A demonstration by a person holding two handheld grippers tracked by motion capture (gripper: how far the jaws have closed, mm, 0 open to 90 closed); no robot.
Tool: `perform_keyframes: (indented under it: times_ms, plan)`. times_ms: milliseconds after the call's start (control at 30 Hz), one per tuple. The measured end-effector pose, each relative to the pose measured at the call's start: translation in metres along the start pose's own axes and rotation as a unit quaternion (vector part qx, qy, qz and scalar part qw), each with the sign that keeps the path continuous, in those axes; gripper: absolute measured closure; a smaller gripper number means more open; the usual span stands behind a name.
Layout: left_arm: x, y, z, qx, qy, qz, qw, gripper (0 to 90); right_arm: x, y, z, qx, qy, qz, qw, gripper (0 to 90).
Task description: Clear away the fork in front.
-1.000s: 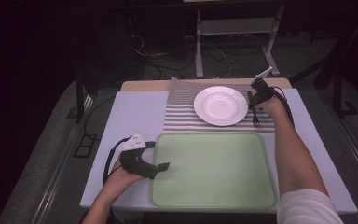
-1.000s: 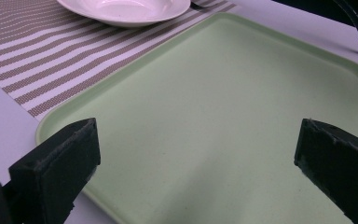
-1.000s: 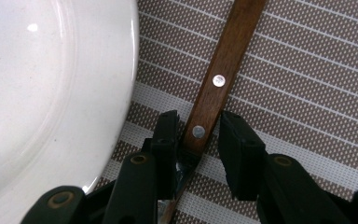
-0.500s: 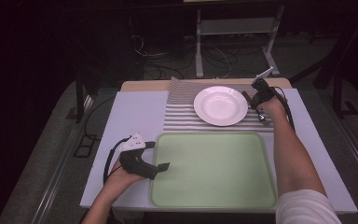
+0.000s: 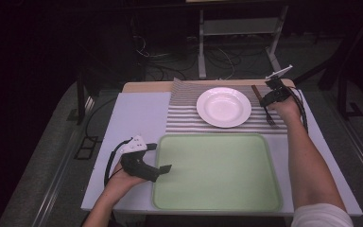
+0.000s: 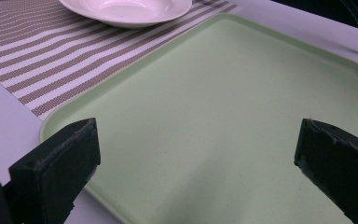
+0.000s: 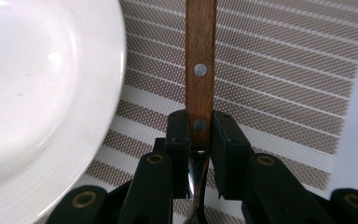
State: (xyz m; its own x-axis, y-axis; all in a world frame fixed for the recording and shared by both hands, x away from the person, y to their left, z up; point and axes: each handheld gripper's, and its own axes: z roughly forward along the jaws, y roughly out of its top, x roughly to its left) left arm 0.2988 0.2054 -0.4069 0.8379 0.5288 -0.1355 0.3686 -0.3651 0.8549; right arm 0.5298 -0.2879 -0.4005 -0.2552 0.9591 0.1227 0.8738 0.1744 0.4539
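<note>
Meanwhile the person's right forearm reached up along the right side of the bench toward its far right corner, the wrist bent so that the right gripper [image 5: 270,100] pointed down at the striped placemat [image 5: 186,118]. Its fingers [image 7: 177,135] had just been closing and were now pinched on a fork [image 7: 200,70], gripping it where the wooden handle meets the metal neck. In the right gripper view the handle looked brown and flat, with two round metal rivets, and ran straight away from the gripper over the brown and white stripes of the mat; the shiny neck ran back down between the black finger arms. In the high view the dark handle stuck out toward the far edge of the bench, while the tines [image 5: 270,122] hung on the near side of the gripper, over the mat's right end. The fork sat just to the right of the white plate [image 5: 223,107], close beside its rim but apart from it. The left forearm came in at the near left corner of the bench, with the left gripper [image 5: 166,167] held low and level at the left edge of the pale green tray [image 5: 217,189]. Its fingers [image 6: 56,163] were spread wide, with nothing between them but the bare tray surface.
</note>
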Motion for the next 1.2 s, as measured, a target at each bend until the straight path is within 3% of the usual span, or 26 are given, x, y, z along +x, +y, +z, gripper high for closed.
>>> perform_keyframes:
  times_ms: [233,567,733,967,1000,1033,1067,1100,1133,1200]
  plan:
    - [-0.001,0.0,0.001,0.003,0.001,0.003,1.0,0.0,0.002,-0.012,-0.04,-0.049,0.021,-0.015,0.9985,76.9]
    - [-0.001,0.0,0.001,0.003,0.003,0.003,1.0,0.0,0.02,-0.039,-0.081,-0.105,0.067,-0.044,0.9913,76.9]
    - [-0.001,-0.001,0.001,0.002,0.003,0.003,1.0,0.0,0.031,-0.056,-0.092,-0.129,0.094,-0.061,0.9853,76.9]
    - [0.0,0.0,0.001,-0.001,0.005,0.0,1.0,0.0,0.051,-0.078,-0.107,-0.161,0.114,-0.093,0.976,76.9]
    - [0.0,0.0,0.001,-0.001,0.005,0.0,1.0,0.0,0.051,-0.078,-0.107,-0.161,0.114,-0.093,0.976,76.9]
    - [0.0,0.0,0.001,-0.003,0.005,-0.001,1.0,0.0,0.058,-0.086,-0.11,-0.172,0.121,-0.107,0.9718,76.9]
    - [0.0,0.0,0.001,-0.003,0.005,-0.001,1.0,0.0,0.058,-0.086,-0.11,-0.172,0.121,-0.107,0.9718,76.9]
    - [0.0,0.001,0.001,-0.002,0.001,-0.003,1.0,0.0,0.065,-0.093,-0.112,-0.177,0.128,-0.117,0.9687,76.9]
    - [0.0,0.001,0.001,-0.002,0.001,-0.003,1.0,0.0,0.065,-0.093,-0.112,-0.177,0.128,-0.117,0.9687,76.9]
    - [0.0,0.001,0.0,0.001,-0.001,-0.01,0.9999,0.0,0.072,-0.102,-0.114,-0.184,0.136,-0.13,0.9648,76.9]
